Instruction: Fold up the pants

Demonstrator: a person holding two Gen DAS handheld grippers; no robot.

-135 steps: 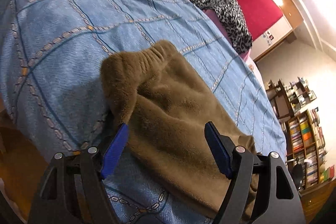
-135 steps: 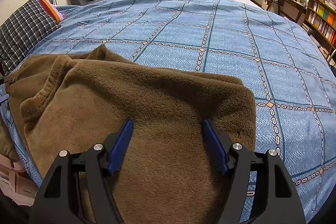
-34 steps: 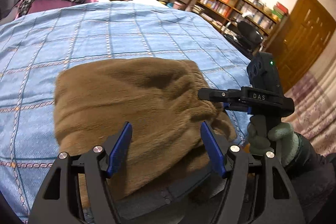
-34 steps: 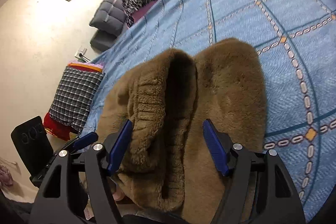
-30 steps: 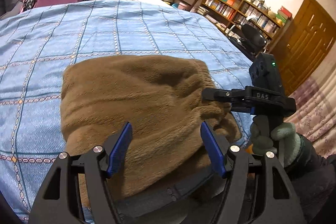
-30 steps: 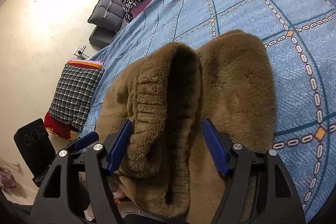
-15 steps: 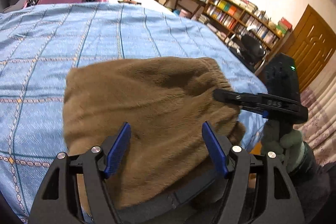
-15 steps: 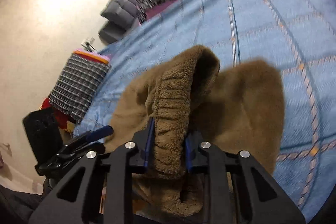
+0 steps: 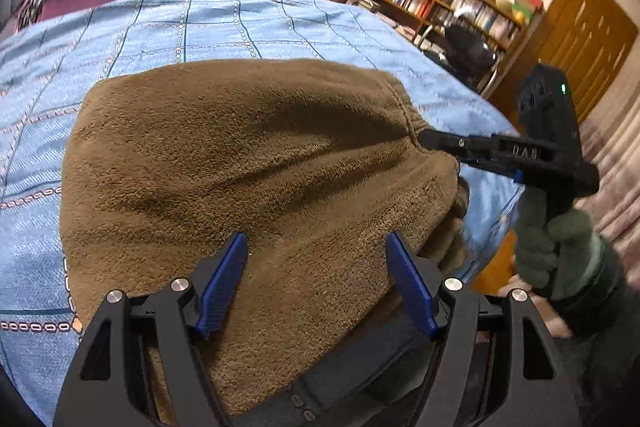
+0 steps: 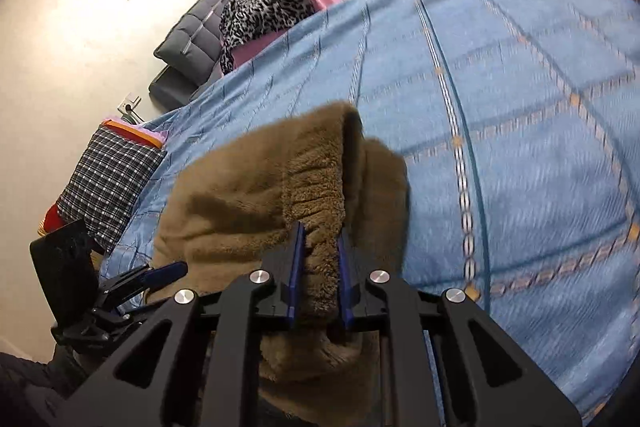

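pants (image 10: 256, 203) waistband pinched in the right gripper (image 10: 319, 269), just closed on it

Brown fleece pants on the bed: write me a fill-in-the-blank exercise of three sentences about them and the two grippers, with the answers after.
1. The right gripper is shut on the elastic ______ of the brown fleece pants.
2. The left gripper hovers over the pants with its jaws ______.
3. The pants lie on a checked bedspread whose main colour is ______.

Missing words: waistband; open; blue
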